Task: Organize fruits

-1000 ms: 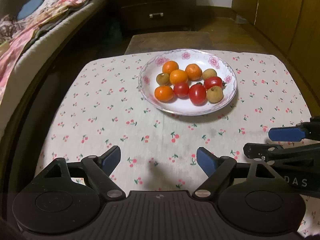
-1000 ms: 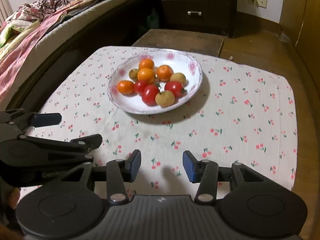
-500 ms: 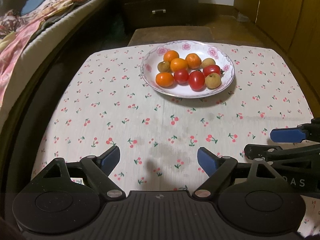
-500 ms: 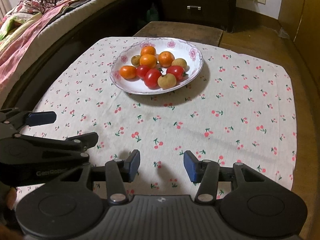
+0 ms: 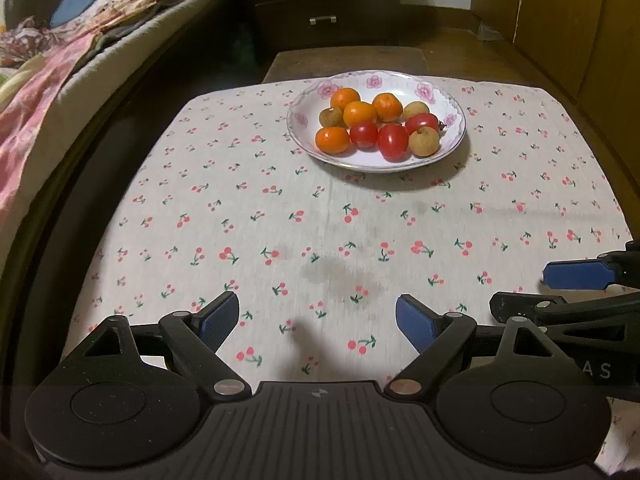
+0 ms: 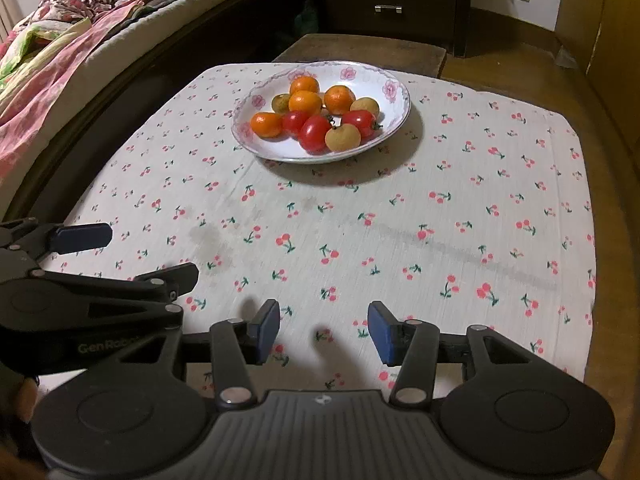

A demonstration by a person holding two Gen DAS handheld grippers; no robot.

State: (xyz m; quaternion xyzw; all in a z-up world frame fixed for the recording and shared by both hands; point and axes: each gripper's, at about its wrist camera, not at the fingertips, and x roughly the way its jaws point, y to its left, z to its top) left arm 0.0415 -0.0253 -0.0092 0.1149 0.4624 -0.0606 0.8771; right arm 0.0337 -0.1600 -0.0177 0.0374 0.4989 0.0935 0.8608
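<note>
A white flowered plate (image 5: pixel 452 108) (image 6: pixel 396 100) stands at the far side of the table. It holds several oranges (image 5: pixel 332 139) (image 6: pixel 266 124), three red tomatoes (image 5: pixel 393 141) (image 6: pixel 314 133) and three tan longans (image 5: pixel 423 141) (image 6: pixel 342 137). My left gripper (image 5: pixel 318 322) is open and empty over the near cloth. My right gripper (image 6: pixel 323 326) is open and empty beside it. Each shows at the edge of the other's view: the right gripper (image 5: pixel 560 292), the left gripper (image 6: pixel 132 254).
The table wears a white cloth with cherry print (image 5: pixel 280 216) (image 6: pixel 460 208), with faint stains near the front. A bed with bedding (image 5: pixel 60 60) runs along the left. A dark drawer chest (image 5: pixel 320 0) and a low wooden stool (image 5: pixel 344 62) stand behind the table.
Both grippers have drawn back from the plate, which now sits farther off in both views. Both stay open and empty.
</note>
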